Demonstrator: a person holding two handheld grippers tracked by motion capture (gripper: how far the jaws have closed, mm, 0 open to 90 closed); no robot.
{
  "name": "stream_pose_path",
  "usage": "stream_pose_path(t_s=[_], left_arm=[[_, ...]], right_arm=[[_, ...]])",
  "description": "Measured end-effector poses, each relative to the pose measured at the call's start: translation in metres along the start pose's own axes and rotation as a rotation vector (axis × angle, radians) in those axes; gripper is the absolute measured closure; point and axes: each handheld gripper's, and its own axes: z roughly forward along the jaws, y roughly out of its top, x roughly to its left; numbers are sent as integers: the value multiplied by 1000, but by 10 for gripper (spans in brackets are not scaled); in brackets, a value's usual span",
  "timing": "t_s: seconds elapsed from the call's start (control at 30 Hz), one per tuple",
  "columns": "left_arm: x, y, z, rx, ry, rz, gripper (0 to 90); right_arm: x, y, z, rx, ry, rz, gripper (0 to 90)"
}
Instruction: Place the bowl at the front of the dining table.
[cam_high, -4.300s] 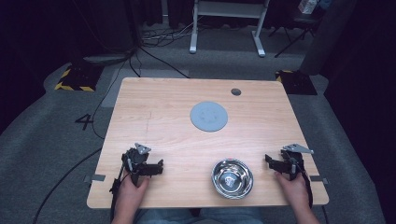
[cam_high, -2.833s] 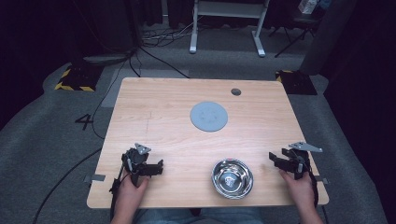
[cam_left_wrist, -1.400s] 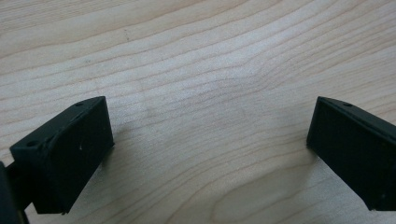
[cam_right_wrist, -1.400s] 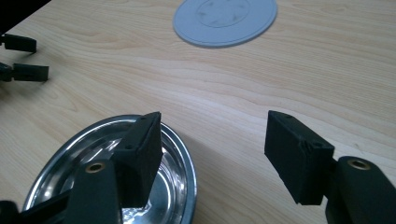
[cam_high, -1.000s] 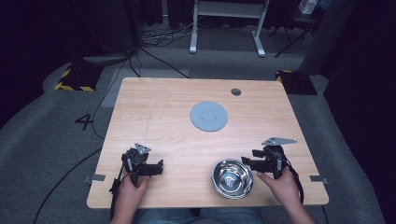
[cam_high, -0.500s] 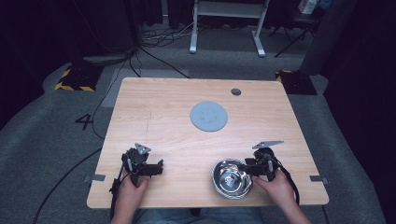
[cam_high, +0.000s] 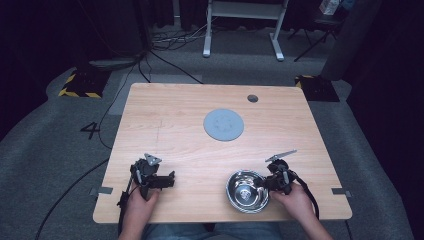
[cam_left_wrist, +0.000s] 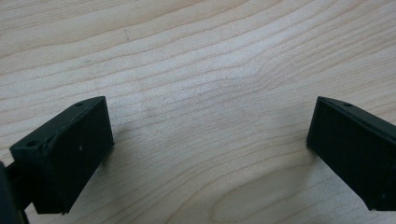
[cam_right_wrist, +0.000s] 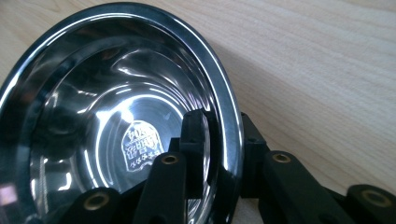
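R tool (cam_right_wrist: 223, 154) clamped on steel bowl (cam_right_wrist: 93, 116) rim, one jaw inside; L tool (cam_left_wrist: 210, 154) wide open, holding nothing.

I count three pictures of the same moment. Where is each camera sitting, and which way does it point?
High view: above the person's side, looking forward and down on the wooden table, grey disc, both forearms and grippers.
Left gripper view: rides the left gripper, facing bare tabletop between two wide-apart black jaws.
Right gripper view: rides the right gripper, whose jaws straddle the rim of the steel bowl.
Shared: the bowl appears in the high and right gripper views.
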Motion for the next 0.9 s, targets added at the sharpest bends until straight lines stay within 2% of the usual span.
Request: stream_pose_path(t_s=[0.2, 0.27, 0.33, 0.5, 0.9], left_arm=[[0, 0, 0, 0, 0, 0, 5], [0, 0, 0, -1, 0, 0, 5], [0, 0, 0, 0, 0, 0, 5], [0, 0, 0, 0, 0, 0, 5], [0, 0, 0, 0, 0, 0, 5]], right_arm=[[-2, -2, -3, -10, 50, 19, 817], [1, -1, -8, -31, 76, 14, 855], [6, -1, -11, -41, 27, -14, 859], [10, 1, -19, -77, -25, -42, 860], [12, 12, -40, -139, -69, -62, 859]])
